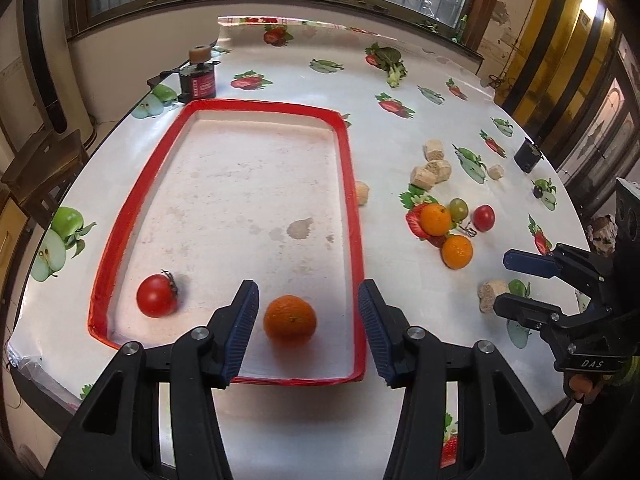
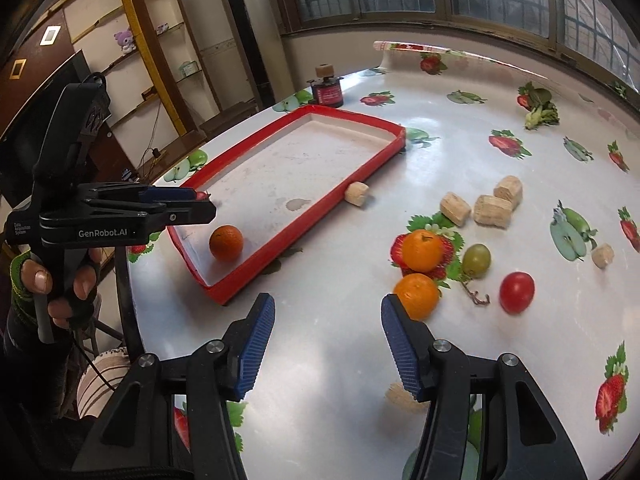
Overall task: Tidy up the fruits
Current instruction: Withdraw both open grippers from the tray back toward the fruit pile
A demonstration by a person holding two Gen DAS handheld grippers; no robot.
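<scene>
A red-rimmed tray holds an orange and a red tomato. My left gripper is open, its jaws either side of the tray's orange without touching it. On the table right of the tray lie two oranges, a green tomato and a red tomato; they also show in the left wrist view. My right gripper is open and empty, just left of the nearer loose orange.
Several cork-like blocks lie around the fruit, one against the tray's side. A dark jar stands behind the tray. A broccoli piece lies far back. A small dark cup sits near the right edge.
</scene>
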